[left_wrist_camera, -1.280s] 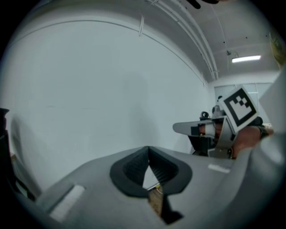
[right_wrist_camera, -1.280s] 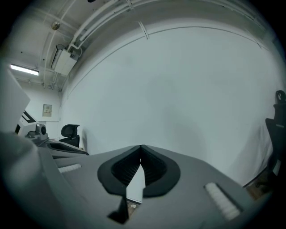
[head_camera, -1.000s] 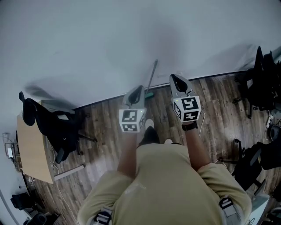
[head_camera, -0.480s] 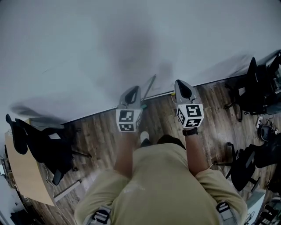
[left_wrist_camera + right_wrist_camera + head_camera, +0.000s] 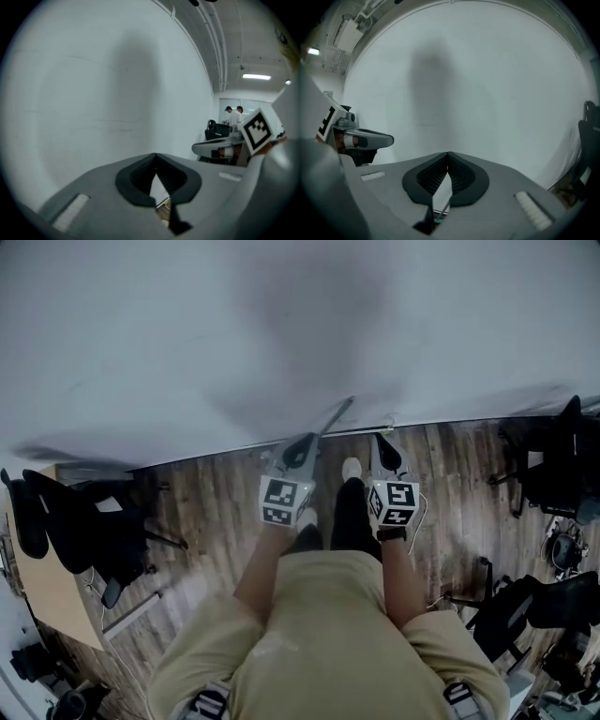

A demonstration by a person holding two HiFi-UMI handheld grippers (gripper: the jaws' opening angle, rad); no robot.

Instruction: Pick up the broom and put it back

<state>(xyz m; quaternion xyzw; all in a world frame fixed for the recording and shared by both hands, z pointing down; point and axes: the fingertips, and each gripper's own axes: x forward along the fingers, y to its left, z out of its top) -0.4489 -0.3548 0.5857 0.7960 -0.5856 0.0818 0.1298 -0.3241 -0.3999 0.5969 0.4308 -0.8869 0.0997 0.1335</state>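
Facing the broom [image 5: 335, 416] propped against the wall [image 5: 187, 334]
Left gripper [image 5: 302, 446] and right gripper [image 5: 384, 446] are hanging clenched, empty; its handle is slanting up-right between them, seemingly nearer the left.

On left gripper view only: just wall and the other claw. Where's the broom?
Observer: Head view has the broom leaning on the wall, just ahead, between left claw and right claw.
Operator: Right claw free?
Observer: Yes. It's shut and empty; in its own view the broom shows low beyond its tips.
Operator: Anything near it on the floor?
Observer: A chair stands well off to the left, apart from the broom.
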